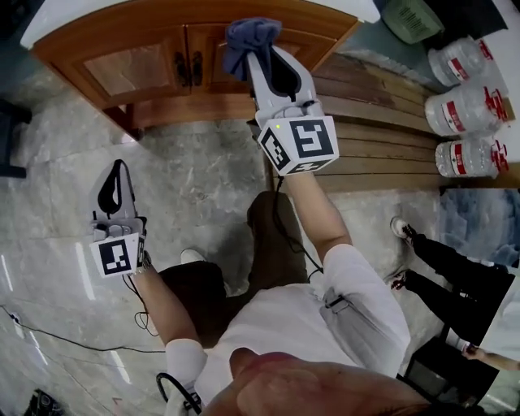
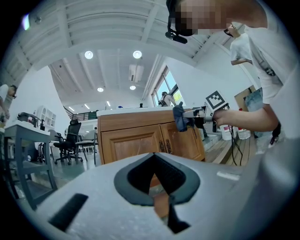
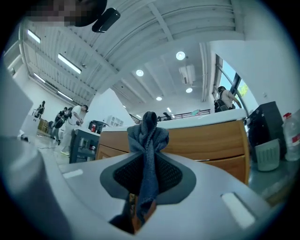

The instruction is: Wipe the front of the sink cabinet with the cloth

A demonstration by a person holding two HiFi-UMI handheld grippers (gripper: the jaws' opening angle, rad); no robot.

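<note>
Right gripper (image 1: 257,50): pinching the cloth; in the right gripper view (image 3: 147,161) the fabric runs down between both pads and bunches above the tips.
Cloth (image 1: 247,39): dark blue-grey, crumpled into a wad, held up at the top of the sink cabinet's front, over the right-hand door. The left gripper view shows it (image 2: 178,117) level with the cabinet's upper rail, near the right corner. Whether it presses on the wood or sits just off it I cannot tell.
Left gripper (image 1: 119,175): pressed together with nothing between the pads (image 2: 159,185); it is held low over the floor, well apart from the cabinet and pointing toward it.
Sink cabinet (image 1: 138,69): warm brown wood, two panelled doors side by side with dark handles (image 1: 188,68) at the middle seam, under a white top (image 1: 45,24). From the left gripper view the whole front (image 2: 133,143) is in sight.
Floor (image 1: 199,183): pale, glossy, marbled stone in front of the cabinet.
Wooden planks (image 1: 382,134): laid to the right of the cabinet, beside the right arm.
Water bottles (image 1: 467,110): three clear ones with red labels, lying at the far right beyond the planks.
Other person (image 1: 443,272): legs in dark trousers and white shoes at the right edge.
</note>
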